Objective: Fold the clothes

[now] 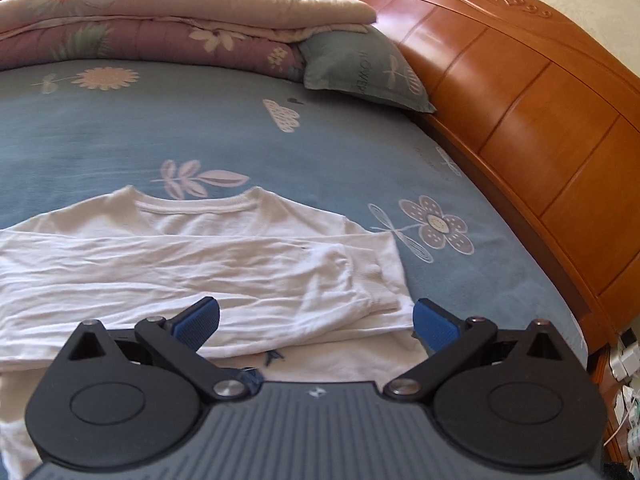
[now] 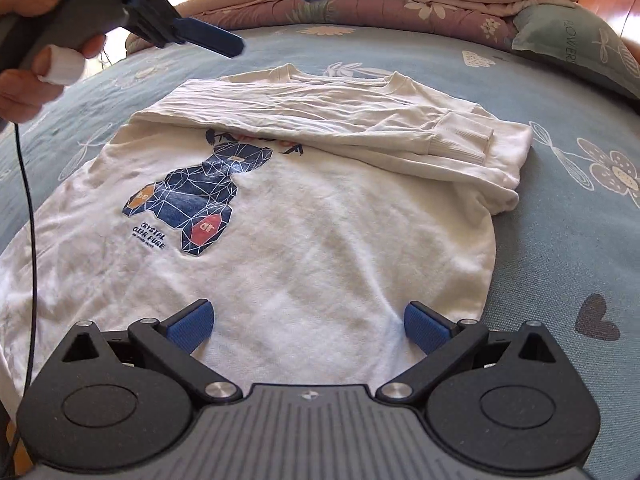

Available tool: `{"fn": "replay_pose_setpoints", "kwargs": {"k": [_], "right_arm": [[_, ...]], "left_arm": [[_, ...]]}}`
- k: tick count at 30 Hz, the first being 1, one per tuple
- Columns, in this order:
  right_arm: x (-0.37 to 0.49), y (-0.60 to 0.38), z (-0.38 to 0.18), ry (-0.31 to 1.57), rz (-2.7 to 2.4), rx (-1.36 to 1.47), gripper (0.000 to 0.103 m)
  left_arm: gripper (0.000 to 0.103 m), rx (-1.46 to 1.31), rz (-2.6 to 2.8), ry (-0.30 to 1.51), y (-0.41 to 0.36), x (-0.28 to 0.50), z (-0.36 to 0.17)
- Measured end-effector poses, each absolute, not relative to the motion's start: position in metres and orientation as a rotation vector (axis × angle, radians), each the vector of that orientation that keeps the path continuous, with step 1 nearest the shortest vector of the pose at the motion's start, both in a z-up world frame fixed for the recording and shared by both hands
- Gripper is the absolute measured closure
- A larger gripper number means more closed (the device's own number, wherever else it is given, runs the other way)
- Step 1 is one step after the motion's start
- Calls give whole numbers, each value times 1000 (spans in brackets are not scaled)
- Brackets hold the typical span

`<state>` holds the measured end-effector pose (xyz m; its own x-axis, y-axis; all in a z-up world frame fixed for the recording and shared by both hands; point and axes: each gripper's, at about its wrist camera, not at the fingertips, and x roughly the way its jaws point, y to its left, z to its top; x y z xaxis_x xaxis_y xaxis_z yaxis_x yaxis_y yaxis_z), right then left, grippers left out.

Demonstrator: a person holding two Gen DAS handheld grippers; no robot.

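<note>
The left tool (image 2: 192, 36) hangs released above the far-left of the bed (image 1: 120, 128), clear of the white sweatshirt (image 2: 320, 240). The sweatshirt lies flat, both sleeves (image 2: 360, 120) crossed over its chest, long axis running near to far. The right tool (image 2: 308, 326), spread wide and empty, is nearer, seemingly just above the near hem, which lies directly under and ahead.

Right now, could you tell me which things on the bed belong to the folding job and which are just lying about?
Part of the job:
white sweatshirt, its sleeves already folded across the chest
left gripper, open
right gripper, open

Just lying about:
stacked quilts
pillow
blue sheet
wooden headboard
</note>
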<state>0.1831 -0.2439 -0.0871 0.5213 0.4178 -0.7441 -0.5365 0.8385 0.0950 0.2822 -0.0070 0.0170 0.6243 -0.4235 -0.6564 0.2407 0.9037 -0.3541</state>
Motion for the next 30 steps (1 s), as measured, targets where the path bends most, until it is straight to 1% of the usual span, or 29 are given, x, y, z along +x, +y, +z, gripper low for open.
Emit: {"fn": "replay_pose_setpoints", "kwargs": {"k": [4,7,10,13,17,22,28,30], "right_arm": [[188,-248,-83,870,564,-96,0],[190,-254,-74,855,574,-1,0],[194,-258,-66,838,587,83,0],[201,-250,-64,848,600,112,0],[205,-234,-64,854,620,90,0],[205,-217,-65,854,650,67,0],[212,-197,-72,874,649,42,0],[214,-192,-73,874,646,28,0]], "left_arm": [[1,-331,-232,799,52,286,16],[1,-392,-147,794,87,295,1],[1,-428,-102,808,107,304,-27],[1,-522,-71,856,125,306,-58],[1,-555,-98,834,140,294,-72],[1,-557,-154,734,146,314,-46],[1,-548,-63,795,149,343,-81],[1,-547,-29,774,158,346,-87]]}}
